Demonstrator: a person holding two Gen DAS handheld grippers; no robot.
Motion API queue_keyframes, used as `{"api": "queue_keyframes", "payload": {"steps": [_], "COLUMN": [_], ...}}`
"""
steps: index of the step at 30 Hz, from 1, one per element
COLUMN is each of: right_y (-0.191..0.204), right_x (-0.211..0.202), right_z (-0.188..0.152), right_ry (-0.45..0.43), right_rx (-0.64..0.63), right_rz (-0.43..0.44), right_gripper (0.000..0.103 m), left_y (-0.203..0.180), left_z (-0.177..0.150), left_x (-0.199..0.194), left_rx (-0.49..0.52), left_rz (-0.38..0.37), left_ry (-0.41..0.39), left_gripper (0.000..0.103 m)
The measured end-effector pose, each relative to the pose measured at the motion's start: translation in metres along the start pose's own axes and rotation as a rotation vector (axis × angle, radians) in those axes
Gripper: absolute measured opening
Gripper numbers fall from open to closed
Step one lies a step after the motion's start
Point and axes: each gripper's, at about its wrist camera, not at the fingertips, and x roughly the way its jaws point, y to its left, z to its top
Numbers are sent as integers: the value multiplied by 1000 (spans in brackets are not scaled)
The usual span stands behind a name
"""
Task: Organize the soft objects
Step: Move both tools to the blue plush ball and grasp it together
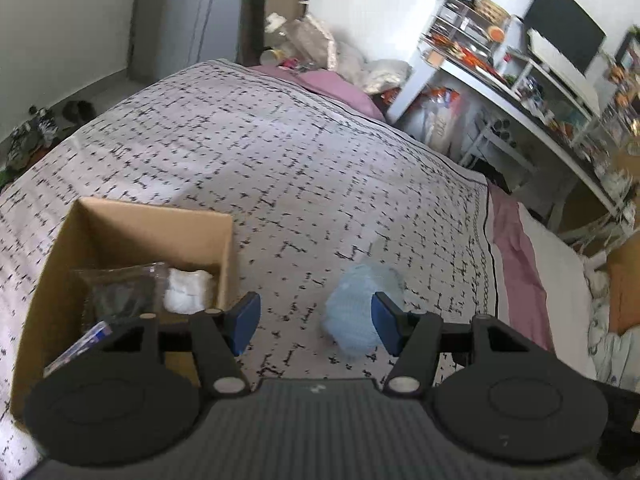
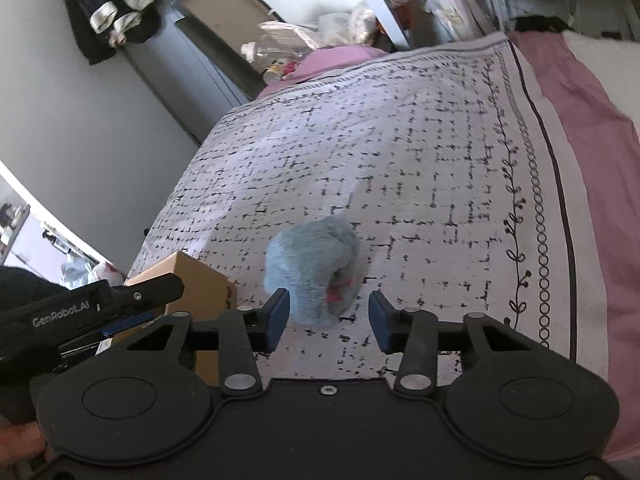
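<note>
A fluffy light-blue soft toy (image 1: 356,312) lies on the patterned bedspread (image 1: 260,160). In the right wrist view the blue toy (image 2: 312,268) shows a pink patch and lies just beyond and between the fingertips. My left gripper (image 1: 316,324) is open; the toy is beside its right fingertip. My right gripper (image 2: 326,320) is open and empty above the toy. A cardboard box (image 1: 132,232) stands left of the left gripper, holding a white soft item (image 1: 186,290) and a dark bagged item (image 1: 120,292). The box corner (image 2: 196,280) and the left gripper (image 2: 80,312) show in the right wrist view.
A white desk (image 1: 520,92) crowded with items stands right of the bed. Pillows and clutter (image 1: 320,48) lie at the bed's far end. A pink sheet (image 2: 592,140) edges the bed on the right. Clothes hang on the wall (image 2: 112,4).
</note>
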Motion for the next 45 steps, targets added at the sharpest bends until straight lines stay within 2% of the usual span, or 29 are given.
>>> {"api": "queue_keyframes", "payload": {"steps": [6,14,21,24,27,31,36,45], "right_y": [-25,-44,-62,-70,-76,-82,-86,-86], "right_x": [11,21,26,30,36,40,46,55], "right_z": [-1,-4,-6,-6,-6,-6,-5,-4], "right_ry": [12,40,33,51,76,76,84,98], "right_rx": [70,127,210,247,277,306,323,310], "right_rz": [21,43,48,59,53,55,65,88], "right_gripper": [34,35,35,41,42,52,52,52], "left_y": [-29,-58,-75,-80,-83,-84,-85,-82], "left_z": [-4,-14,-18,-22,-25,-27,-28,-24], "left_x": [13,39,56,64,71,81,91,101], "left_rx": [108,182,243,261,267,282,303,341], "left_rz": [-3,7,36,41,47,57,63,132], "left_ry": [15,77,90,106,112,129,147,125], "left_gripper": [56,56,55,54,50,50,50,50]}}
